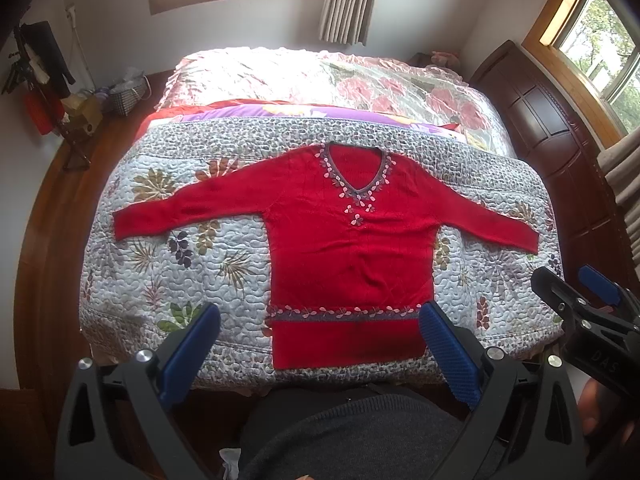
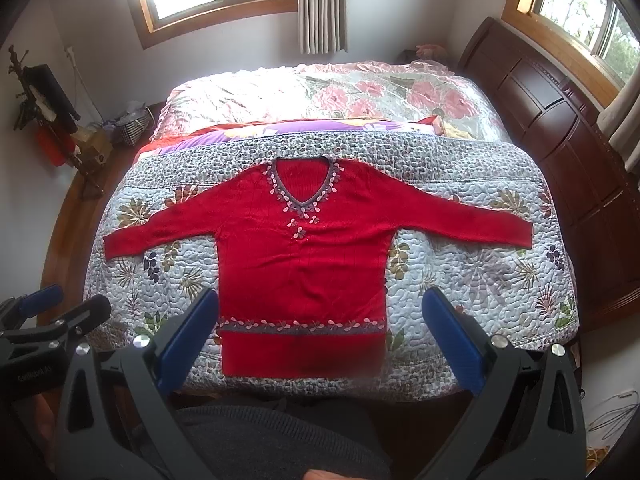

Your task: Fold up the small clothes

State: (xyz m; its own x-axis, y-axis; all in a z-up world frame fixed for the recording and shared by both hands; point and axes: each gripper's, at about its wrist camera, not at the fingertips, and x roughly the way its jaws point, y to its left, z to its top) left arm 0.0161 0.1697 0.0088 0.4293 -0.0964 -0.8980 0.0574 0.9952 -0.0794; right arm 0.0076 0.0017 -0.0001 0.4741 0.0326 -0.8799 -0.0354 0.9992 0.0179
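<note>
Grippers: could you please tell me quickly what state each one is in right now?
Left gripper: open, holding nothing, above the sweater hem.
Right gripper: open, holding nothing, also above the hem.

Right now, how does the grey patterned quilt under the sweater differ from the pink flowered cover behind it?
The grey patterned quilt lies at the near end of the bed and carries the red sweater; the pink flowered cover lies at the far end, nothing resting on it. The quilt shows leaves and a pebble border in muted tones; the cover shows large pink blossoms and looks shinier. Both are quilted and spread flat.
</note>
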